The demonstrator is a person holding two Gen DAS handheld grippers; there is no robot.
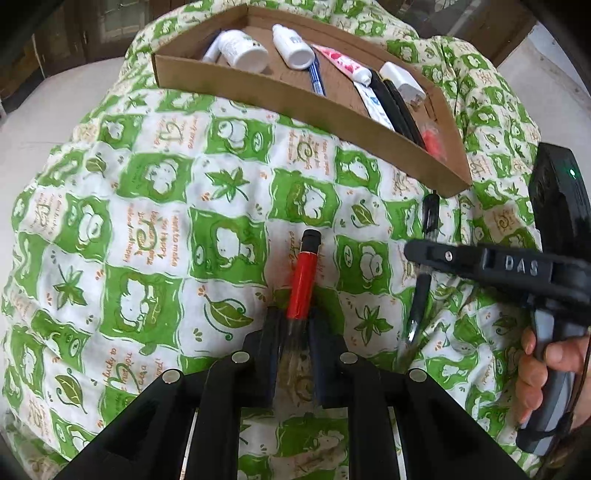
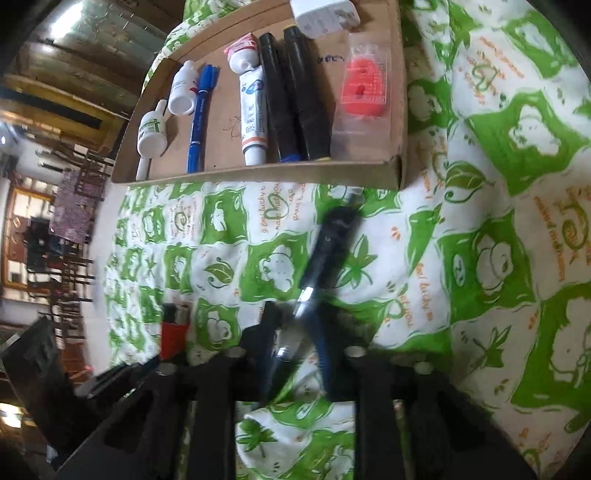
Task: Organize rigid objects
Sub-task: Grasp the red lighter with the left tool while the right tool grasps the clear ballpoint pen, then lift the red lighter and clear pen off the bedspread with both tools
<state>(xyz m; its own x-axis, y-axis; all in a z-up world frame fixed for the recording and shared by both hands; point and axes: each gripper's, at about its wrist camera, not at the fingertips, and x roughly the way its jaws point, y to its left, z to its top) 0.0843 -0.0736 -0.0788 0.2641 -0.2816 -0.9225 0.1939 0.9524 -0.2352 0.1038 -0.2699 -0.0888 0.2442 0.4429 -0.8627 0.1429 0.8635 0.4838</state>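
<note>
My left gripper (image 1: 294,325) is shut on a red marker (image 1: 304,275) with a black cap, held low over the green-and-white patterned cloth (image 1: 147,229). My right gripper (image 2: 301,321) is shut on a black pen (image 2: 328,247); in the left wrist view this gripper (image 1: 413,254) holds the pen (image 1: 424,251) crosswise at the right. The red marker also shows in the right wrist view (image 2: 173,328) at the lower left. A shallow cardboard tray (image 1: 332,122) lies beyond both, also in the right wrist view (image 2: 258,173).
The tray holds two white bottles (image 2: 151,133), a blue pen (image 2: 197,122), tubes (image 2: 253,114), black markers (image 2: 295,96), a white charger (image 2: 325,14) and a red packaged item (image 2: 364,88). The cloth drops away at its edges. Room furniture stands at the far left (image 2: 55,221).
</note>
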